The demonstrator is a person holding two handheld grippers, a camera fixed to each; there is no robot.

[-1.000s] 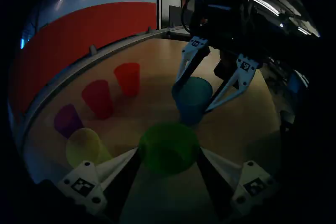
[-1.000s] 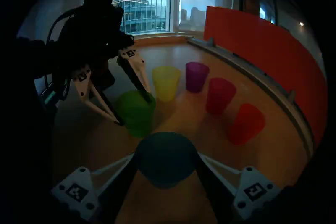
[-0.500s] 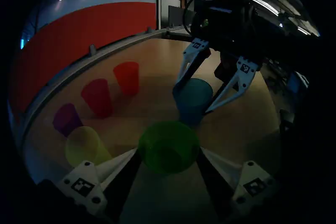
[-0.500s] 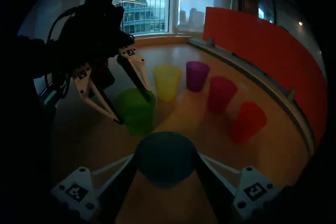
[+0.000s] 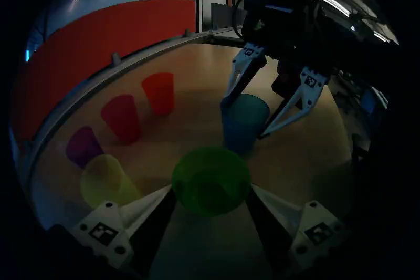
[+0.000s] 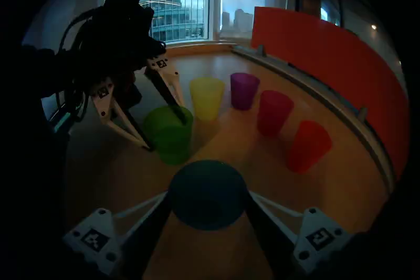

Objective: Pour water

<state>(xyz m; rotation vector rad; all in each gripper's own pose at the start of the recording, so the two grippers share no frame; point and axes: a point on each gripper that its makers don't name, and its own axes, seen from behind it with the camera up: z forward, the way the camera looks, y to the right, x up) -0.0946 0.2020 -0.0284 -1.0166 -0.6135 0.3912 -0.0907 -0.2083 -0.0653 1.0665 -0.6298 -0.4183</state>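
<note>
Left gripper (image 5: 210,189): you are clenching it on the green cup (image 5: 211,181), with one finger pressing each side of the cup wall.
Green cup: it is staying upright between those fingers, mouth facing up. I cannot tell whether its base is touching the table (image 6: 236,146).
Right gripper (image 6: 208,196): you are grasping the teal cup (image 6: 208,194) with it in the same way, a finger bearing on either side.
Teal cup: it is also standing upright in the grip. Whether it is resting on the wood or hanging just above it is not clear.
The pair: you are holding the two cups near each other but apart. In the right gripper view the green one is sitting farther off and to the left of the teal one.
Water: the light is dim, so I cannot tell whether either cup is holding any.
Spare cups: a yellow cup (image 6: 206,99), a purple cup (image 6: 244,91), a magenta cup (image 6: 273,113) and a red cup (image 6: 308,146) are standing upright in a row on the table. The yellow one is sitting just beside the green cup, and the red one is at the other end.
Backdrop: an orange-red panel (image 6: 325,54) is running along the table edge behind that row, and a window (image 6: 178,1) at the far end is showing tall buildings.
</note>
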